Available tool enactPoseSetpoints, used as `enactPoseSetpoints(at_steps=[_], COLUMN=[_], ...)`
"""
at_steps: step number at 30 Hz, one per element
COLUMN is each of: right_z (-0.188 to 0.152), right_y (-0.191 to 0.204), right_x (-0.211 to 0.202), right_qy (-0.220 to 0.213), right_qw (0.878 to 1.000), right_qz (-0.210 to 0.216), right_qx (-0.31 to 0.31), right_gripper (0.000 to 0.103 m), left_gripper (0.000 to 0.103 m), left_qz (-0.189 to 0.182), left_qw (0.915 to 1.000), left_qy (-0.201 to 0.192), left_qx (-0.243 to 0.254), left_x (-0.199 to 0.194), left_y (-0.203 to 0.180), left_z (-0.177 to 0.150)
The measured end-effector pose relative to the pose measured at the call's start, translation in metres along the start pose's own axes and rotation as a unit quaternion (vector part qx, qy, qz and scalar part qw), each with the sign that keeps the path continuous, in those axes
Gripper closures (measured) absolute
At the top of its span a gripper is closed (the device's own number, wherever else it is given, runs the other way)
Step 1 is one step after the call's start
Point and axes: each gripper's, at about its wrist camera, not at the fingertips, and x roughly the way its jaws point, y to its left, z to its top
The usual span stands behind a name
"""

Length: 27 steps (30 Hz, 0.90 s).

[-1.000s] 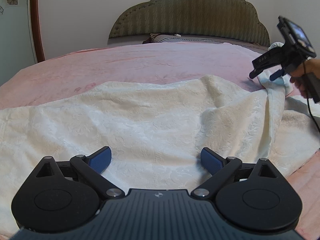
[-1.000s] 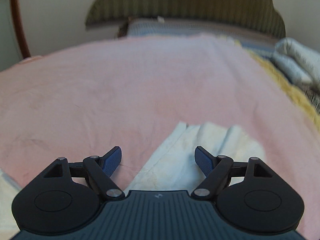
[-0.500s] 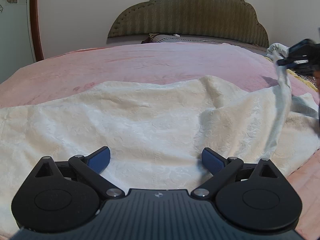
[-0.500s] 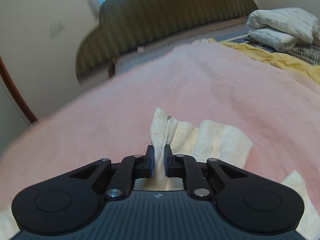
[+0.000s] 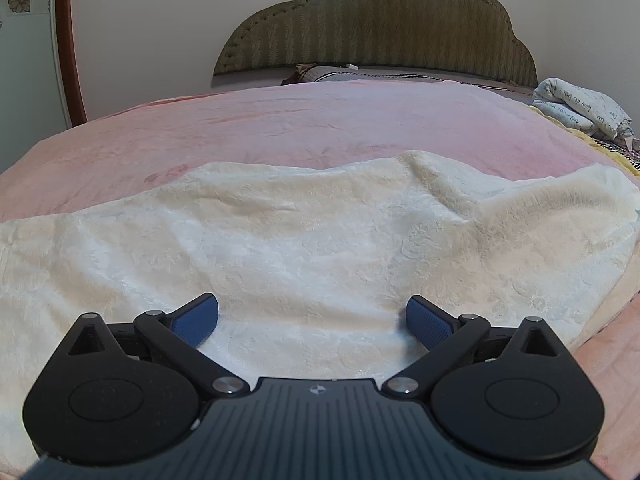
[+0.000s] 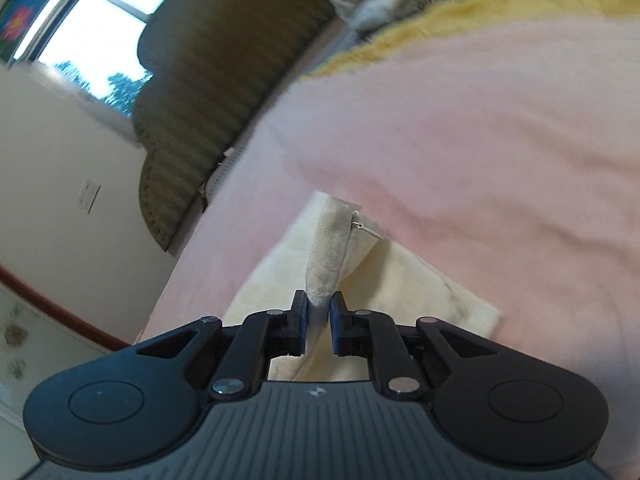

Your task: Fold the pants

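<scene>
Pink bedspread (image 5: 320,128) fills the room up to an olive headboard (image 5: 376,24). Cream pants (image 5: 304,240) lie spread across its near half. They look plush, limp and light, so hems and corners seem the best holds. Left gripper (image 5: 312,318) hovers spread wide, empty. Only the right wrist view shows the right gripper (image 6: 319,312) clenched on a pants edge, rising toward twelve o'clock.
</scene>
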Motion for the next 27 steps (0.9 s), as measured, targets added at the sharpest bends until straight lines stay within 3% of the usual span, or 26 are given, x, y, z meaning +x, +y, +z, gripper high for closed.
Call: enactPoseSetpoints(at_steps=[4, 8, 11, 14, 16, 18, 20, 21, 22, 23, 24, 27], right_z=[-0.001, 0.004, 0.007, 0.009, 0.007, 0.005, 0.000, -0.002, -0.004, -0.004, -0.004, -0.001], right_y=[-0.023, -0.017, -0.008, 0.002, 0.009, 0.019, 0.026, 0.027, 0.027, 0.026, 0.023, 0.027], right_x=[0.017, 0.030, 0.036, 0.037, 0.036, 0.037, 0.037, 0.037, 0.037, 0.036, 0.033, 0.021], right_qy=[0.004, 0.008, 0.020, 0.031, 0.030, 0.026, 0.017, 0.018, 0.018, 0.017, 0.012, -0.002], right_qw=[0.997, 0.997, 0.998, 0.998, 0.998, 0.999, 1.000, 1.000, 0.999, 0.999, 0.999, 0.999], right_qz=[0.034, 0.035, 0.012, 0.008, 0.021, 0.021, 0.004, 0.001, -0.002, -0.008, -0.012, 0.014], right_qx=[0.074, 0.069, 0.058, 0.051, 0.045, 0.030, -0.007, -0.022, -0.032, -0.036, -0.034, -0.046], right_gripper=[0.089, 0.085, 0.083, 0.063, 0.036, 0.030, 0.030, 0.038, 0.068, 0.085, 0.096, 0.096], left_gripper=[0.000, 0.006, 0.004, 0.003, 0.003, 0.003, 0.003, 0.003, 0.004, 0.005, 0.006, 0.007], left_qz=[-0.001, -0.007, -0.050, -0.062, -0.062, -0.064, -0.079, -0.086, -0.092, -0.098, -0.102, -0.127], left_qw=[1.0000, 0.9999, 0.9980, 0.9937, 0.9900, 0.9875, 0.9848, 0.9829, 0.9808, 0.9778, 0.9748, 0.9670], left_qy=[-0.001, -0.003, -0.034, -0.055, -0.062, -0.058, -0.057, -0.059, -0.062, -0.066, -0.070, -0.072], left_qx=[-0.001, 0.007, 0.018, 0.075, 0.111, 0.132, 0.144, 0.152, 0.161, 0.174, 0.185, 0.209], left_x=[-0.001, -0.010, -0.028, -0.037, -0.036, -0.032, -0.031, -0.032, -0.032, -0.032, -0.031, -0.031], left_y=[0.000, -0.004, -0.018, -0.046, -0.063, -0.077, -0.088, -0.093, -0.097, -0.102, -0.107, -0.123], left_z=[0.000, 0.008, 0.020, 0.029, 0.030, 0.029, 0.028, 0.028, 0.028, 0.027, 0.028, 0.030])
